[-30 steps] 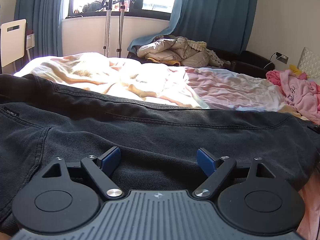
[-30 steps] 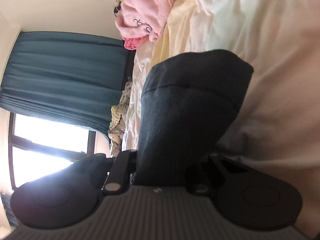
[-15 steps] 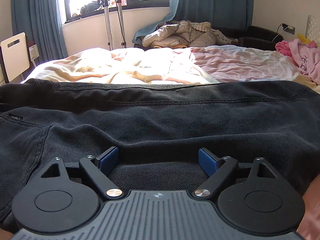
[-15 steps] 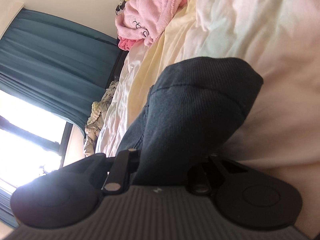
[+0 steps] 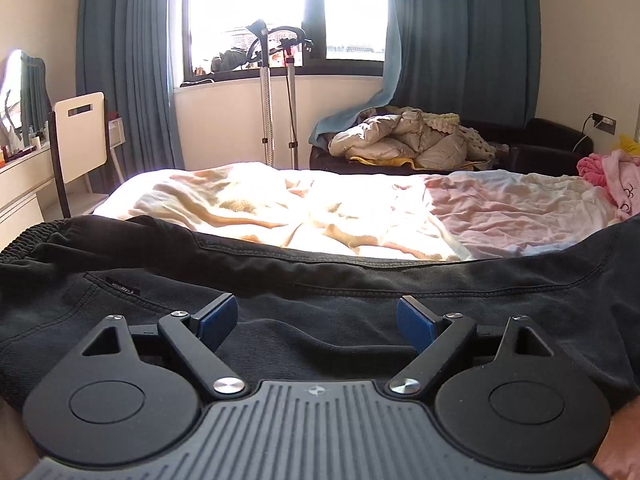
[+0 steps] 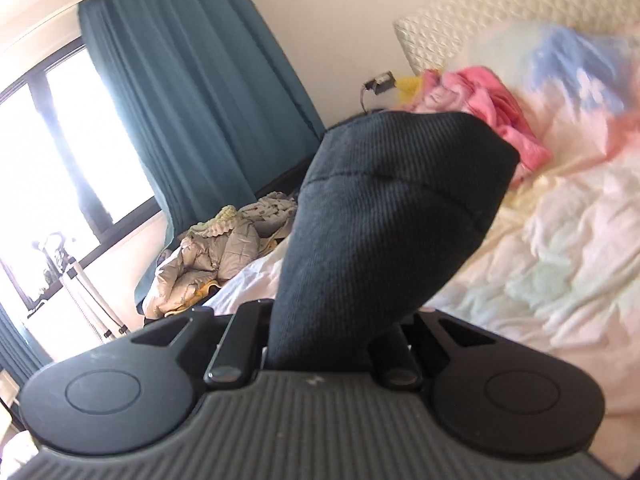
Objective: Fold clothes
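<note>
Black trousers [image 5: 320, 292] lie spread across the near part of the bed, waistband at the left. My left gripper [image 5: 318, 316] is open, its blue pads wide apart just above the dark cloth, holding nothing. My right gripper [image 6: 324, 332] is shut on a fold of the same black trousers [image 6: 384, 208], which stands up in front of the camera, lifted off the bed. The right fingertips are hidden by the cloth.
A rumpled pale sheet [image 5: 360, 208] covers the bed. Pink clothes [image 5: 612, 176] lie at its right side, also in the right wrist view [image 6: 484, 108]. A beige jacket [image 5: 400, 140] sits on a dark couch. A white chair [image 5: 80, 136] stands at the left.
My right gripper has swung and lifted the held trouser end upward. My left gripper has risen and tilted up, still open over the cloth; more of the room shows.
</note>
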`<move>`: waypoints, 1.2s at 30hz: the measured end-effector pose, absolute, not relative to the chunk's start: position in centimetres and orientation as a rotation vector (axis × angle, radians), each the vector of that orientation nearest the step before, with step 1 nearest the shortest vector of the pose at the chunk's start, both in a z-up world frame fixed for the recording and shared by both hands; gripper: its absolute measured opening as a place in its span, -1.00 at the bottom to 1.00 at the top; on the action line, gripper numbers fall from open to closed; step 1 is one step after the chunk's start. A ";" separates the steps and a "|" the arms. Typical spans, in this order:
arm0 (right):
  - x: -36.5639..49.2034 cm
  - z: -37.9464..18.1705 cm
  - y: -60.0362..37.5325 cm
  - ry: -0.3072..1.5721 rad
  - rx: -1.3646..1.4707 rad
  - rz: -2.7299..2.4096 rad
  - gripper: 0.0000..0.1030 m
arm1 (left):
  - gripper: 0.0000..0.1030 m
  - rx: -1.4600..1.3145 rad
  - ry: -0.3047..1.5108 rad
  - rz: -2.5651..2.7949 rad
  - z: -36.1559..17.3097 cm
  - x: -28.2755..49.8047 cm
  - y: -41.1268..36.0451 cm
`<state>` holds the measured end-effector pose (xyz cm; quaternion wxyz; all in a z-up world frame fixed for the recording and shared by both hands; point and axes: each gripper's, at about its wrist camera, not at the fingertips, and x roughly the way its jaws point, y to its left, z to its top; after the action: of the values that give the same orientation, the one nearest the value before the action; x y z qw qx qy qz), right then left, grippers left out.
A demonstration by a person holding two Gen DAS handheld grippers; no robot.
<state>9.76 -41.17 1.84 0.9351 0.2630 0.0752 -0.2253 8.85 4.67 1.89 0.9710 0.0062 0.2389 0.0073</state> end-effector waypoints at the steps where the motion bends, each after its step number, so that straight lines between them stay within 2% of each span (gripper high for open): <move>1: 10.0 3.3 -39.2 0.145 0.465 -0.441 -0.72 | 0.72 -0.023 0.473 0.042 2.3 8.9 5.9; 5: 11.5 7.0 -29.9 0.088 0.232 -0.327 -0.71 | 0.72 -0.198 0.422 0.137 4.0 8.3 10.9; 9: 12.9 6.8 -19.5 0.051 0.034 -0.189 -0.71 | 0.72 -0.285 0.327 0.234 5.7 6.7 14.5; 12: 13.5 3.6 -11.5 0.081 -0.098 -0.052 -0.72 | 0.72 -0.322 0.282 0.243 6.5 5.9 16.2; 16: 11.6 -3.3 -3.4 0.165 -0.273 0.126 -0.71 | 0.72 -0.291 0.253 0.218 6.7 5.6 16.6; 19: 10.1 -6.9 -1.0 0.220 -0.350 0.196 -0.71 | 0.72 -0.260 0.273 0.157 6.4 6.1 16.1; 22: 10.1 -7.9 -1.7 0.261 -0.347 0.215 -0.69 | 0.72 -0.277 0.310 0.070 5.8 6.8 15.3; 24: 9.3 -7.1 -1.5 0.274 -0.346 0.236 -0.56 | 0.72 -0.283 0.331 0.016 5.4 7.2 14.7; 26: 8.5 -5.9 -1.7 0.275 -0.346 0.284 -0.07 | 0.72 -0.304 0.350 -0.034 5.1 7.5 14.4; 27: 8.1 -5.3 -2.1 0.271 -0.341 0.313 0.01 | 0.72 -0.316 0.361 -0.056 4.8 7.6 14.3; 36: 3.1 -1.3 -10.1 0.270 -0.289 0.483 0.17 | 0.72 -0.283 0.391 -0.140 3.6 7.1 12.2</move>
<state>3.13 -10.09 -1.35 0.9516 -0.1424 0.1329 0.2376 7.13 12.18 3.62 0.9686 -0.1398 0.1935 -0.0692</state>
